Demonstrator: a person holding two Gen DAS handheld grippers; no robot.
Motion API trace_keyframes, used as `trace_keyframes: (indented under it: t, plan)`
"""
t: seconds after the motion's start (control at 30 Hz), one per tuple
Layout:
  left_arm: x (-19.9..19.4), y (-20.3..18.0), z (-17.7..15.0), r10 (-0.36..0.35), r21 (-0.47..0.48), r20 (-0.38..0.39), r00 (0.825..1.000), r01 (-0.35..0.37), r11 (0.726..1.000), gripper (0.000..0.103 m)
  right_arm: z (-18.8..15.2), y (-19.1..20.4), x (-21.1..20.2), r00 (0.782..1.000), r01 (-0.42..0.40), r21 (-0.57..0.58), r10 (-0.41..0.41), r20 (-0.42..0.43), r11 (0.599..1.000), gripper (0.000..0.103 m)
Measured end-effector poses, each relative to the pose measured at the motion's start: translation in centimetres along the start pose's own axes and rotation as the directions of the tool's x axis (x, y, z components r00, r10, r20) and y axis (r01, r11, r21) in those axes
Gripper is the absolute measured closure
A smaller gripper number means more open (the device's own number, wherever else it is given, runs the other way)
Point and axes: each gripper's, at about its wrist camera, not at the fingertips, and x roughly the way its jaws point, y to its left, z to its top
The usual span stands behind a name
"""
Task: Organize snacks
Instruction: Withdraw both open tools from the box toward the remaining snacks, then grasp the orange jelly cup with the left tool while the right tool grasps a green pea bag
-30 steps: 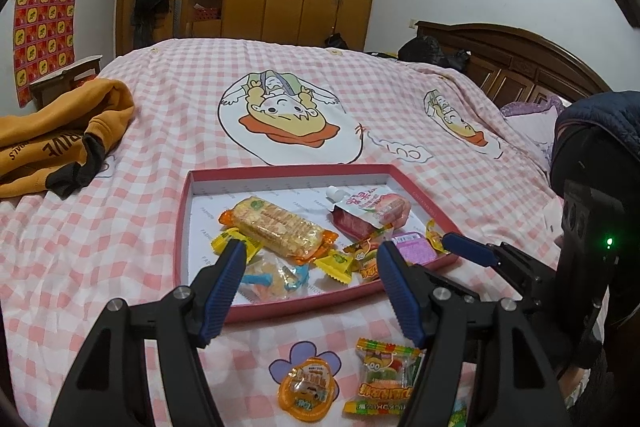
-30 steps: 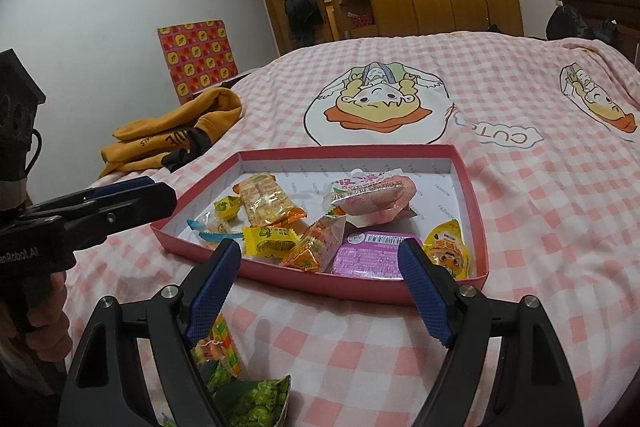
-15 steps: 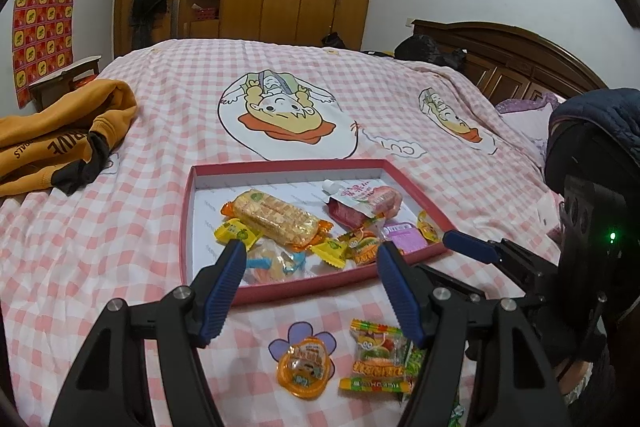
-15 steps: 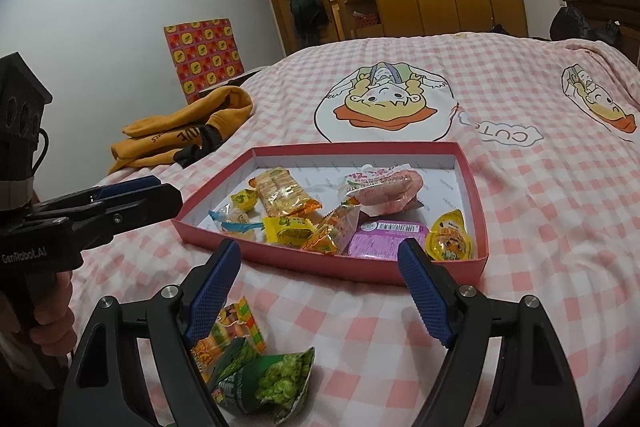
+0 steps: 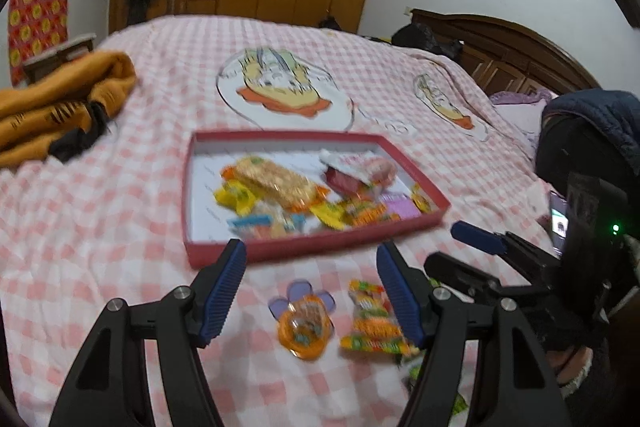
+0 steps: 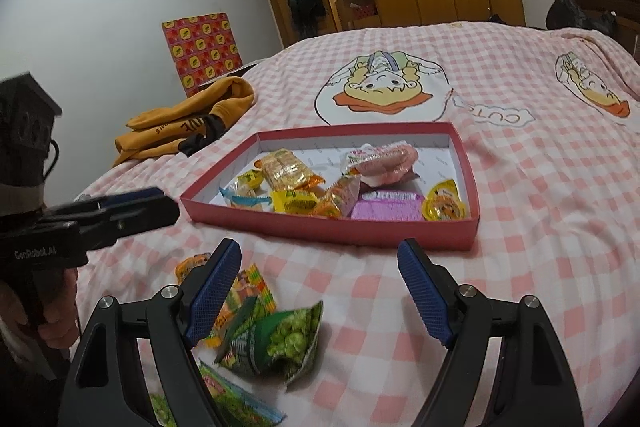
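Snacks loose on the bed, my jaws wide open and empty.

Nearest me lie a green pea bag, a gummy packet and an orange jelly cup; beyond sits the red tray, already crowded. I fear my left gripper or right gripper may crush a packet into the soft quilt, or drop it short of the rim.

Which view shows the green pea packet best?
Right wrist. The green pea packet lies sharp and nearly whole on the bedspread, just inside the right gripper. The left wrist view shows only blurred green slivers behind a finger.
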Motion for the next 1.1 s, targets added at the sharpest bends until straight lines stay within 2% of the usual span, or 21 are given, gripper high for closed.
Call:
trace_keyframes:
  t: [0.13,0.23,0.3,0.33,0.37,0.4,0.63,0.67,0.77,0.87,0.97,1.1]
  plan:
    - [0.5,0.4,-1.0,-0.008,-0.021,-0.033,0.999,0.007,1.000,0.032,-0.7,-0.3,0.0,1.000,-0.008,0.021,0.009,-0.023,1.000,0.021]
    - [1.0,0.4,-1.7,0.008,-0.024,-0.056,0.998,-0.009,1.000,0.038,-1.6,-0.2,-0.2,0.999,-0.021,0.019,0.021,-0.041,1.000,0.025]
    - [1.3,0.3,-2.2,0.025,-0.020,-0.070,0.997,-0.026,0.999,0.047,-2.1,0.0,-0.3,0.998,-0.032,0.013,0.033,-0.056,0.999,0.040]
    - [1.5,0.4,-2.5,0.038,-0.022,-0.081,0.996,-0.040,0.999,0.052,-2.4,0.1,-0.3,0.997,-0.036,0.006,0.037,-0.068,0.999,0.044]
    - [1.8,0.4,-2.8,0.041,-0.026,-0.092,0.995,-0.043,0.999,0.061,-2.6,0.3,-0.3,0.996,-0.040,0.000,0.039,-0.076,0.999,0.051]
    - [1.9,0.4,-3.1,0.037,-0.029,-0.102,0.994,-0.040,0.999,0.066,-2.8,0.6,-0.3,0.995,-0.052,-0.006,0.051,-0.081,0.999,0.056]
    - [3.3,-0.1,-4.6,0.048,-0.007,-0.151,0.987,-0.050,0.999,0.068,-3.3,1.3,0.2,0.992,-0.062,-0.023,0.059,-0.107,0.998,0.058]
    - [3.4,-0.1,-4.8,0.055,-0.008,-0.151,0.987,-0.057,0.998,0.080,-3.3,1.2,0.2,0.992,-0.064,-0.022,0.061,-0.109,0.998,0.058]
    - [3.0,0.0,-4.8,0.049,-0.020,-0.143,0.988,-0.052,0.998,0.082,-3.5,1.2,0.3,0.989,-0.091,-0.012,0.089,-0.120,0.996,0.058]
    - [2.7,-0.1,-4.8,0.057,-0.018,-0.140,0.988,-0.060,0.998,0.082,-3.6,1.1,0.3,0.986,-0.124,0.002,0.124,-0.115,0.992,0.067]
    - [2.1,-0.3,-4.7,0.059,-0.014,-0.123,0.991,-0.061,0.998,0.082,-3.6,0.9,-0.4,0.989,-0.129,0.014,0.129,-0.078,0.992,0.074]
    - [1.0,-0.4,-4.3,0.062,-0.020,-0.094,0.994,-0.065,0.998,0.082,-3.6,0.3,-1.5,0.994,-0.109,0.043,0.110,-0.016,0.993,0.076]
